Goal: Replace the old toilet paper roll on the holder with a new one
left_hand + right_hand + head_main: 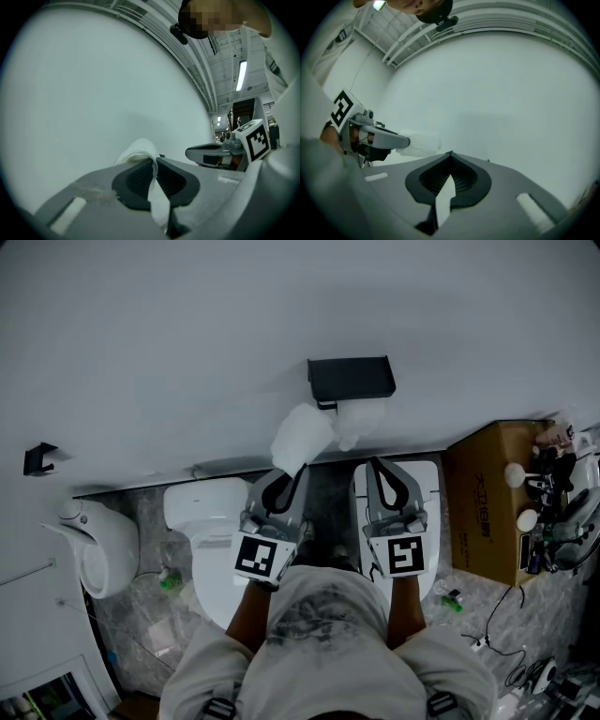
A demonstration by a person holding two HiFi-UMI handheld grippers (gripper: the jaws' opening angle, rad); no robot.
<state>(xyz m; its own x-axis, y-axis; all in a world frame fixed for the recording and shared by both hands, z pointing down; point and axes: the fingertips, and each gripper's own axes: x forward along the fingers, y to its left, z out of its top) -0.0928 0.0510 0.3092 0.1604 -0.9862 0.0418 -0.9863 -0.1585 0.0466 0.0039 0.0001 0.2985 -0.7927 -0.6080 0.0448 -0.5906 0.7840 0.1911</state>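
2 grippers point at the wall under the black holder (352, 379); the left gripper's (297, 469) fingers pinch crumpled white toilet paper (302, 435) just below-left of the holder; the right gripper's (376, 465) fingers are pressed together beneath the holder.

Black holder (351, 379) on white wall (187, 334), bit of paper (361, 420) hanging under it. Left gripper (296, 470) points at wall, white paper bunch (302, 435) at its tip. Right gripper (376, 463) just beside, below holder. Brown box (487, 502) on right.
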